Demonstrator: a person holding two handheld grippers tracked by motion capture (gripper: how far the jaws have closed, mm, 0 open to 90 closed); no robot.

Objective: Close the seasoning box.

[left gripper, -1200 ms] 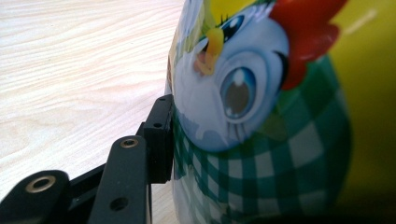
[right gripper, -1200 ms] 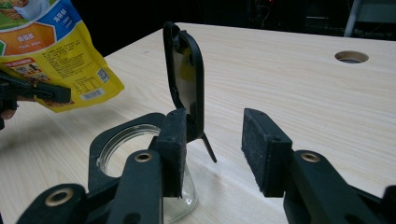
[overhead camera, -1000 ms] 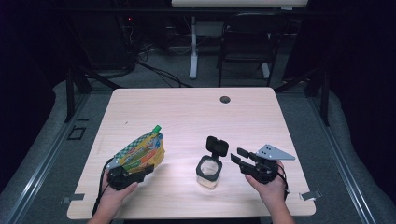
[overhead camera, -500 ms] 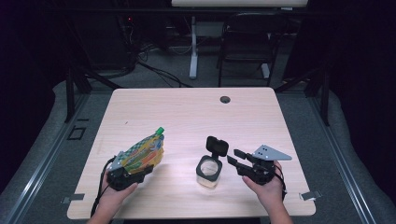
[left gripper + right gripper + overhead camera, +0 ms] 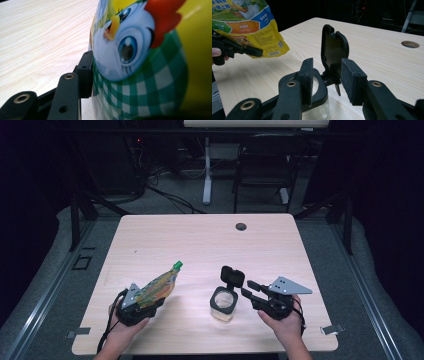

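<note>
Pale wooden table (image 5: 200,240) under you: your left gripper (image 5: 134,309) clamps a yellow pouch (image 5: 158,287) tilted above the near left. Your right gripper (image 5: 253,292), jaws unclenched and just narrowing with nothing pressed, sits beside the open-lidded jar (image 5: 223,302).

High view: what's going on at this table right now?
A person works at a wooden table with a gripper in each hand. The left gripper is clamped on a colourful pouch with a green cap, held tilted above the table. The right gripper sits beside a clear jar whose black flip lid stands open; its jaws have just been closing, either side of the lid's hinge, not yet gripping.
</note>
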